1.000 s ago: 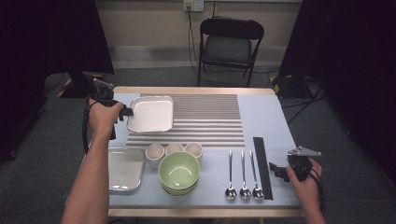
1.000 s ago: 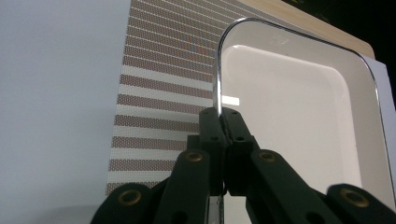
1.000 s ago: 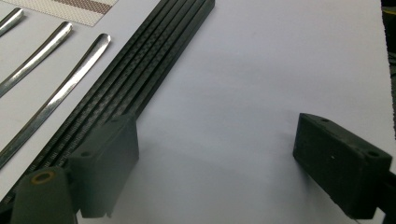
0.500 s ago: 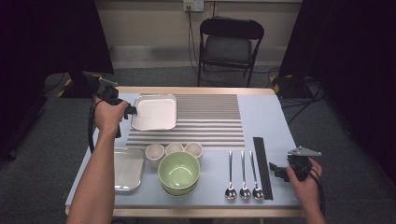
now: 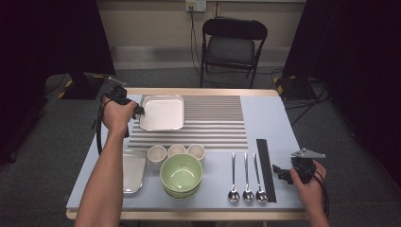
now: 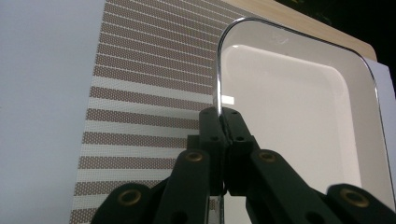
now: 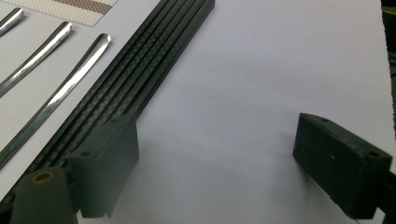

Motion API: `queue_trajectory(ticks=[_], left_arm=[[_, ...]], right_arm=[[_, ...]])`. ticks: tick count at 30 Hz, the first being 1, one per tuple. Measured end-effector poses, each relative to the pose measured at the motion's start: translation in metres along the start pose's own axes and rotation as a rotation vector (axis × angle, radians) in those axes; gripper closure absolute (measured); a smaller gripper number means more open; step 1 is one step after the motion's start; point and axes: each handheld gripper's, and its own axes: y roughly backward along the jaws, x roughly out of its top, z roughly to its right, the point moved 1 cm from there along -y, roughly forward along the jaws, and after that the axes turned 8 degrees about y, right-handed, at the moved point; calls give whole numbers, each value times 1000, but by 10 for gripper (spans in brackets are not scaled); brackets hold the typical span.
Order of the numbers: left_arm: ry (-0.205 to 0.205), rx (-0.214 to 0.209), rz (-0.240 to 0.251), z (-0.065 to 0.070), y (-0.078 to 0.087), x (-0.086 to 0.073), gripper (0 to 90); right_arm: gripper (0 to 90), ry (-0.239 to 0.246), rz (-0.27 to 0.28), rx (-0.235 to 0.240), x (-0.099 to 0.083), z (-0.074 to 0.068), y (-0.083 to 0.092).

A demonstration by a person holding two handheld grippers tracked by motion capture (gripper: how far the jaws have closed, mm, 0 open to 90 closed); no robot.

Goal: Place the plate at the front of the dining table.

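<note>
tray (image 6: 289, 116) rim in left gripper (image 6: 223, 122) jaws, over striped mat (image 6: 140, 93)

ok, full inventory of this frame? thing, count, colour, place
square metal tray: 1, silver, far left of the mat, rim pinched by the left gripper
striped placemat: 1, brown and white, table centre
second metal tray: 1, silver, near left
small round cups: 3, cream, row in front of the mat
stacked green bowls: green, near centre, count unclear
metal spoons: 3, silver, near right
black chopstick bundle: black, right of the spoons
table: 1, pale blue top
folding chair: 1, black, behind the table
left gripper: shut on the tray rim
right gripper: open, over bare table
</note>
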Motion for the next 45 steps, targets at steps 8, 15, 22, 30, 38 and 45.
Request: queue_trajectory(ticks=[8,15,22,30,38,45], left_arm=[[-3,1,-8,4,-7,0,889],[-10,0,-8,7,-11,0,888],[2,4,-9,9,-18,0,888],[9,-9,-19,13,-26,0,888],[17,-19,-16,19,-36,-1,888],[6,-19,-26,26,-42,0,888]], right_arm=[[132,1,0,-1,0,0,0],[132,1,0,-1,0,0,0],[132,-1,0,0,0,0,0],[132,-1,0,0,0,0,0],[132,0,0,1,0,0,0],[132,-1,0,1,0,0,0]])
